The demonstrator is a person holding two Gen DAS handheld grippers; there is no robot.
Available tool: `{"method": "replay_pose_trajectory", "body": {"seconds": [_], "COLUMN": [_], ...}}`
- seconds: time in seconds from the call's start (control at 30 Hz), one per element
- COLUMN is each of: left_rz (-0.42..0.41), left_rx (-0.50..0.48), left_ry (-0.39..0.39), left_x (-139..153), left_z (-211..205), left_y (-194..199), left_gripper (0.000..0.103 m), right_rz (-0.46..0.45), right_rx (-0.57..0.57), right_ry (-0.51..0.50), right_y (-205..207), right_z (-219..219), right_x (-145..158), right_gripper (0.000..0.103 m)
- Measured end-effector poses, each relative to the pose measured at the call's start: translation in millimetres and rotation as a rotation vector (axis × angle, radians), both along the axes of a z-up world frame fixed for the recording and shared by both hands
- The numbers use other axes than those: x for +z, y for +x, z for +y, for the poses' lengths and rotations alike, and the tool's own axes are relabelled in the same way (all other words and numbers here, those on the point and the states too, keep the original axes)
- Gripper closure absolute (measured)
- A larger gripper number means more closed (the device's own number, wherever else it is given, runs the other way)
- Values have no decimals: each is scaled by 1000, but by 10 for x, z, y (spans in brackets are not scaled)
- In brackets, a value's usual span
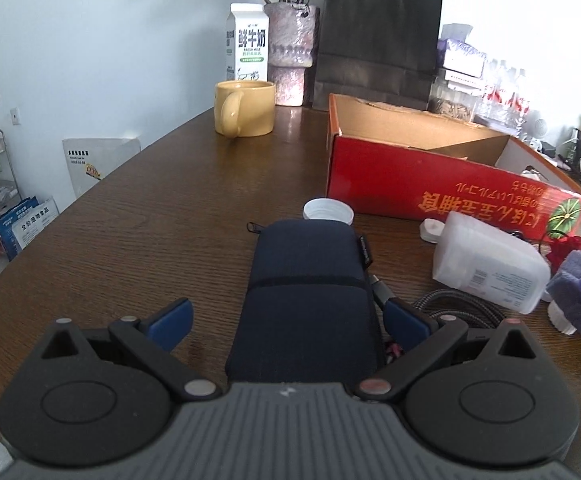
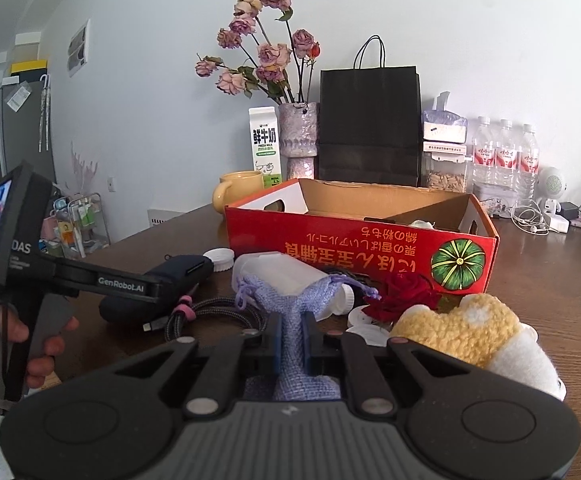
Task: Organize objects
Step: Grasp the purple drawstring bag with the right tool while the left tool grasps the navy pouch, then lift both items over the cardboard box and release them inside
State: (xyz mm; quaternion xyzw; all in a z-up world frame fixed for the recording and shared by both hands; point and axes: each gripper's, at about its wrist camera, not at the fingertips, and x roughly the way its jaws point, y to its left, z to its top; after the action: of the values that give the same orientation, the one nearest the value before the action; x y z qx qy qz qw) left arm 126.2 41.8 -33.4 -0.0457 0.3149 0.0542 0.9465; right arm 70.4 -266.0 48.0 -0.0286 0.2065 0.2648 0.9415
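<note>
Two grippers work a cluttered bench w/ a red box [image 2: 360,248] standing open behind the clutter. Right gripper [image 2: 291,340] is clamped tight on a purple drawstring pouch [image 2: 290,300], fabric pinched between the blue pads, pouch just in front of a white bottle [image 2: 286,276] lying on its side. Left gripper [image 1: 286,320] is spread wide around a dark blue case [image 1: 306,292], one pad near each side, neither pressing.

Step in hand, by the look of it: pouch is grabbed and due for the box; case is lined up for a grab. Next move prob. calls for lifting the pouch clear of the bottle & the braided cable [image 2: 214,316], then carrying it over the box's front wall; left needs to close on the case w/o snagging the cable end beside it.

Right wrist view alone shows the person's hand [image 2: 30,344] on the left tool's handle, a red fabric rose [image 2: 404,294], a yellow plush toy [image 2: 470,332] and something pale inside the box. Left wrist view alone shows the case's full length and the white cap [image 1: 327,210] open side up past its far end.
</note>
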Motion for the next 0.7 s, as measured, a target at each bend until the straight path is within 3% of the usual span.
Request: {"method": "replay_pose_trajectory", "body": {"seconds": [0.37, 0.43, 0.5, 0.7], "left_rz": [16, 6, -14, -39], "left_rx": [17, 8, -15, -12], "left_ry": [-28, -22, -36, -58], "left_x": [-75, -76, -58, -34], "left_z": [21, 11, 8, 35], "left_y": [157, 159, 142, 114], "left_gripper": [2, 11, 32, 38], "right_rz": [-15, -15, -15, -19], "right_rx": [3, 4, 5, 11], "right_ry": [-1, 0, 0, -1], "right_y": [124, 147, 156, 217], "right_z": [30, 39, 42, 66], "right_x": [18, 16, 16, 27], "right_gripper": [94, 94, 94, 94]}}
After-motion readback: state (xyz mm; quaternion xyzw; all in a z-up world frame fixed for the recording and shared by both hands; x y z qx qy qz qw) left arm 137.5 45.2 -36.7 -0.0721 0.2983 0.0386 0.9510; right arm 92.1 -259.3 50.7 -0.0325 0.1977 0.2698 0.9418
